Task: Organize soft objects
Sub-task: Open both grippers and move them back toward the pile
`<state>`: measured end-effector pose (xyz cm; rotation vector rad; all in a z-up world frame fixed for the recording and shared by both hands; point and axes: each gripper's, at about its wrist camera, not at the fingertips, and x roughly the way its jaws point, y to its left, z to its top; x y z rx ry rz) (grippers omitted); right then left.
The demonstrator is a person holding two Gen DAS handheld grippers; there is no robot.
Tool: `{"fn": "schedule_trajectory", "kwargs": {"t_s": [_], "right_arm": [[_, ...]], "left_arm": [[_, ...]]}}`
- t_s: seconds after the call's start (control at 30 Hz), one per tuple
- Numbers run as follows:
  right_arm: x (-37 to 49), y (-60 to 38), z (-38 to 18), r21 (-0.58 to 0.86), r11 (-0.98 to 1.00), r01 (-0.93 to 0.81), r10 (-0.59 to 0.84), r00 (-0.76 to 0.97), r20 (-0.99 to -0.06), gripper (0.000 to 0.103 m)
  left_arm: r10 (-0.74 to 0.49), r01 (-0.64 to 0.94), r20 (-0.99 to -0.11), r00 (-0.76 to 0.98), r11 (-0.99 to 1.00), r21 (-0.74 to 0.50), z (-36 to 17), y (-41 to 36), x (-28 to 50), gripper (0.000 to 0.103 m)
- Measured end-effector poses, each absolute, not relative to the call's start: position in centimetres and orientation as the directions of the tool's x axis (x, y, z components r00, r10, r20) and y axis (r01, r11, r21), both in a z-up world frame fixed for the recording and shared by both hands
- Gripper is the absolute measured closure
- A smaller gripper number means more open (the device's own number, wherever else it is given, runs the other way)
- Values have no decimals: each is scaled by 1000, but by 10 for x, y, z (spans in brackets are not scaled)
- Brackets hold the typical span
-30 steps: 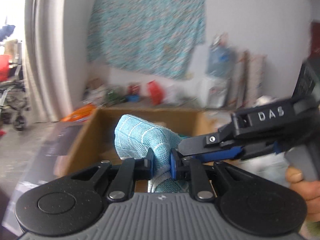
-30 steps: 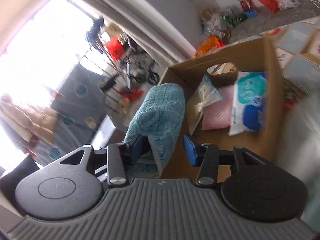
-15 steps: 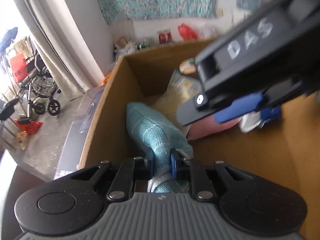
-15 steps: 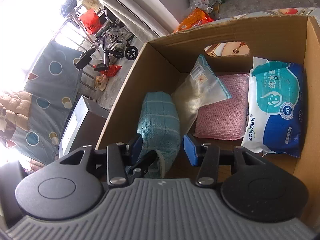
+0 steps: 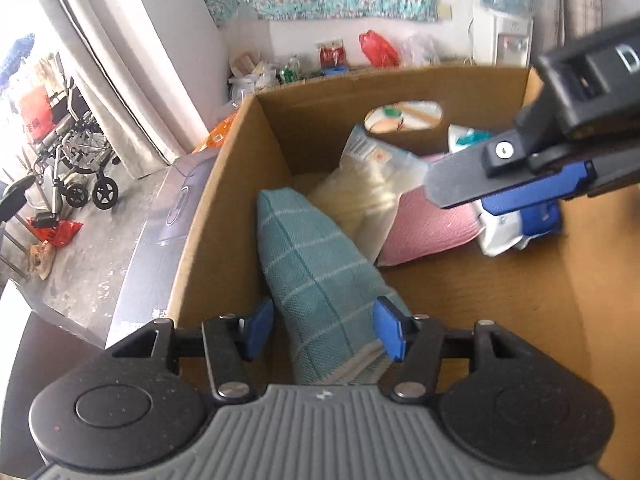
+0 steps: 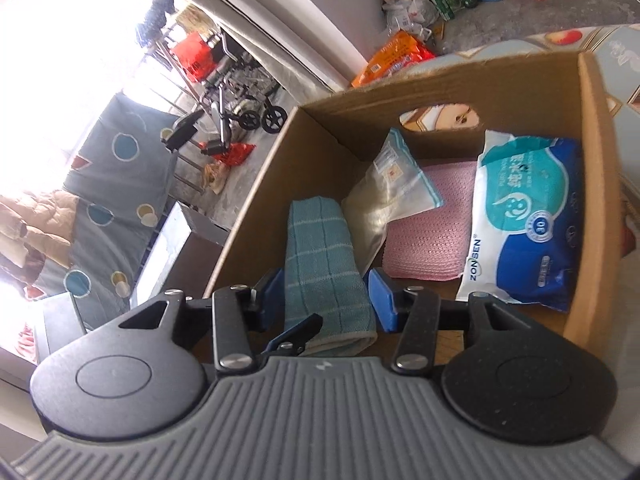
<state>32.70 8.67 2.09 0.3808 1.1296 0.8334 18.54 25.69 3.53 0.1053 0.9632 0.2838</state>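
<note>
A folded teal checked towel lies inside the cardboard box against its left wall; it also shows in the right wrist view. My left gripper is open, its blue pads on either side of the towel's near end without squeezing it. My right gripper is open above the same towel; it appears in the left wrist view as a black and blue finger over the box. The box also holds a clear bag, a pink cloth and a wet wipes pack.
A dark flat case lies left of the box. A wheelchair and clutter stand on the floor by the curtain. Bags and bottles line the far wall. A patterned blanket lies at the left.
The towel came down from above the box rim into the box. My left gripper, shut on it before, has opened and let it go. My right gripper stays open.
</note>
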Motion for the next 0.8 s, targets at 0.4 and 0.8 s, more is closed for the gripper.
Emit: {"fn": "schedule_trajectory", "kwargs": {"t_s": [0.4, 0.8], "right_arm": [[299, -33, 91, 551, 690, -470, 716, 328, -616, 44], [323, -206, 94, 401, 880, -253, 474, 515, -714, 30]], "left_arm": [[145, -166, -703, 696, 985, 39, 94, 211, 153, 17], [-109, 153, -639, 762, 988, 14, 122, 83, 183, 9]]}}
